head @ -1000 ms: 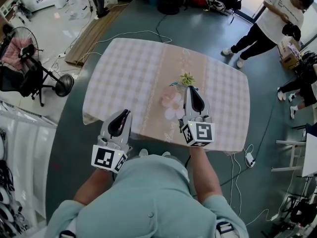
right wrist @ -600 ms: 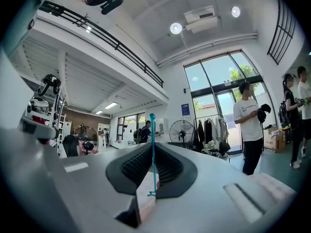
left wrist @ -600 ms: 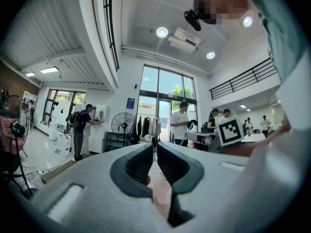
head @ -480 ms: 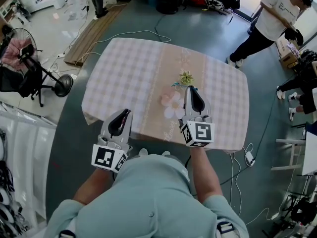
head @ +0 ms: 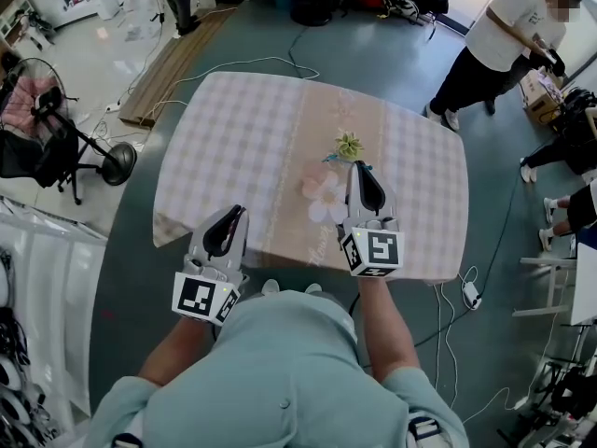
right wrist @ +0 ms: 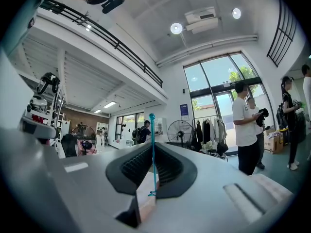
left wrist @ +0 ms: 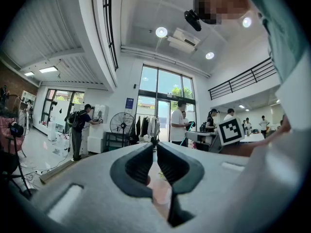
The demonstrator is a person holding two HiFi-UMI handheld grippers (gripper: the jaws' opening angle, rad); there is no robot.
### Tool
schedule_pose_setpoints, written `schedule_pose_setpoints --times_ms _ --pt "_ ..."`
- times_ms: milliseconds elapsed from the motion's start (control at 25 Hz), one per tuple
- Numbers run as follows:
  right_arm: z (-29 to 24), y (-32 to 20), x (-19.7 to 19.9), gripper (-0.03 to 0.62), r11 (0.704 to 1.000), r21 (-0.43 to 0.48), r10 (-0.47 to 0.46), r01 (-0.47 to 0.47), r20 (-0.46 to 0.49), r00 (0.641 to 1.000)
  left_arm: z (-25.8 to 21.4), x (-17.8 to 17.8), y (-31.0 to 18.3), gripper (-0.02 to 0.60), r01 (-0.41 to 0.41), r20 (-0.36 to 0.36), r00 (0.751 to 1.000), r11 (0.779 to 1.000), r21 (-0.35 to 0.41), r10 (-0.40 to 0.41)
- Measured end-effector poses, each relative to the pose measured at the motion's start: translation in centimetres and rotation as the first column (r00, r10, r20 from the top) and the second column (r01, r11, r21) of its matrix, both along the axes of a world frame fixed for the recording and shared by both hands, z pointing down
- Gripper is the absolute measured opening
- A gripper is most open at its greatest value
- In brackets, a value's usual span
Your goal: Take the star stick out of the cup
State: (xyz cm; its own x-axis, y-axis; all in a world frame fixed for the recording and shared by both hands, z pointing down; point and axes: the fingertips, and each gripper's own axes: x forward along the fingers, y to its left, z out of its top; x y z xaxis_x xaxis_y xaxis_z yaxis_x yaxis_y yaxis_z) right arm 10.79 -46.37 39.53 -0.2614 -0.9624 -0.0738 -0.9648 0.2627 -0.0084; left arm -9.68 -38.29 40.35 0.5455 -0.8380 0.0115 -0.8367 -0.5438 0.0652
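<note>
Right gripper (right wrist: 152, 147) is clamped on the upright teal star stick (right wrist: 152, 171) at frame centre, over the bench (head: 233, 138); left gripper (left wrist: 154, 144) closed, empty; the withdrawal seems in hand; next, lift straight clear.

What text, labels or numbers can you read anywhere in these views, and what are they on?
No text is legible in any view.
blue wall sign beside the tall windows: too small to read.
left marker cube and right marker cube: black-and-white square patterns only, no letters or digits.
</note>
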Motion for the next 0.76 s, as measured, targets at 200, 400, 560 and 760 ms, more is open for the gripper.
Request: schedule_pose_setpoints --times_ms 200,400,560,760 --pt "-0.16 0.09 0.00 0.009 1.000 0.000 0.002 -0.002 -0.005 1.000 0.05 -0.06 0.01 0.031 -0.001 -0.002 1.000 1.000 -0.003 0.001" --pt "-0.17 0.03 -0.07 0.009 1.000 0.003 0.003 -0.003 -0.004 1.000 0.22 -0.13 -0.07 0.031 -0.002 -0.005 1.000 1.000 -0.002 0.002" --pt "-0.14 0.00 -0.10 0.009 1.000 0.004 0.003 -0.003 -0.006 1.000 0.33 -0.19 -0.14 0.031 -0.001 -0.007 1.000 1.000 -0.003 0.001" --pt "0.05 -0.02 -0.19 0.009 1.000 0.005 0.002 -0.002 -0.007 1.000 0.60 -0.28 -0.18 0.031 -0.001 -0.006 1.000 1.000 -0.003 0.001"
